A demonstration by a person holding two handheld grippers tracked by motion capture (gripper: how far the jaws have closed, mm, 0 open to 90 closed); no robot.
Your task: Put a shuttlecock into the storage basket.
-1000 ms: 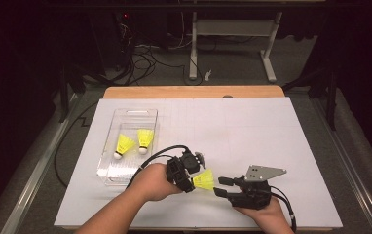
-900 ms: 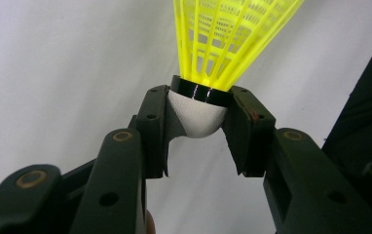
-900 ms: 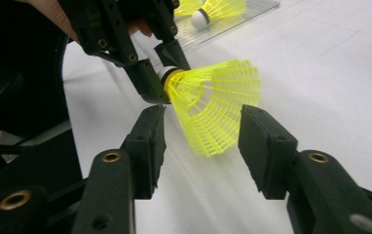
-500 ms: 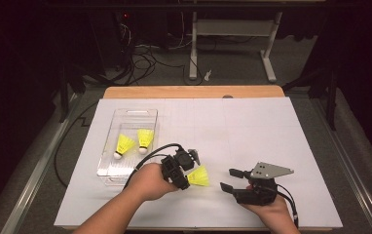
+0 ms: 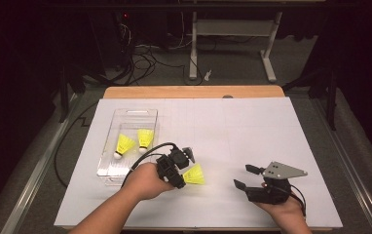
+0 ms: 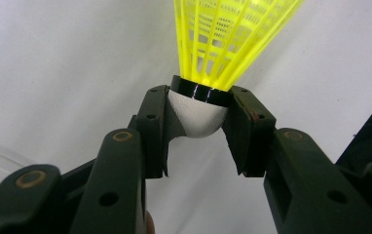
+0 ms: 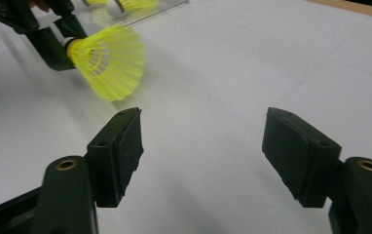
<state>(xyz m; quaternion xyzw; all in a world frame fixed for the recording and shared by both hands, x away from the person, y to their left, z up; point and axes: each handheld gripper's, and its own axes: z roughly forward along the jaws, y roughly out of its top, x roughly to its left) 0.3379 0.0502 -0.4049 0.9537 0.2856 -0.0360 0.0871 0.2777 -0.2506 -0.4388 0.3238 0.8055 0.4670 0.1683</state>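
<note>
- The left gripper (image 5: 183,171) clamps a yellow shuttlecock (image 5: 194,174) by its white cork; in the left gripper view the two jaws pinch the rounded cork (image 6: 197,117) just below the black band, and the plastic skirt (image 6: 228,34) fans out straight ahead of them.
- The held shuttlecock hangs over the white table cover (image 5: 252,131), near the front edge, just to the right of the clear plastic tray (image 5: 134,115).
- Its long axis runs roughly left to right across the table: cork toward the person's left hand (image 5: 147,180), open skirt pointing at the right gripper (image 5: 246,177).
- The right gripper stands wide open with nothing between its jaws, apart from the shuttlecock; from its own camera the skirt (image 7: 111,61) lies ahead and to the upper left.
- Two more yellow shuttlecocks (image 5: 124,145) (image 5: 145,138) lie inside the tray, side by side, skirts toward the far end.
- The tray sits to the left of the held shuttlecock, behind its cork end, so the left hand is much the nearer one.
- Judging from this, the coming move is a carry leftward and slightly away from the person, cork leading, to set the shuttlecock beside the other two; the tray's near wall looks like the thing to clear.
</note>
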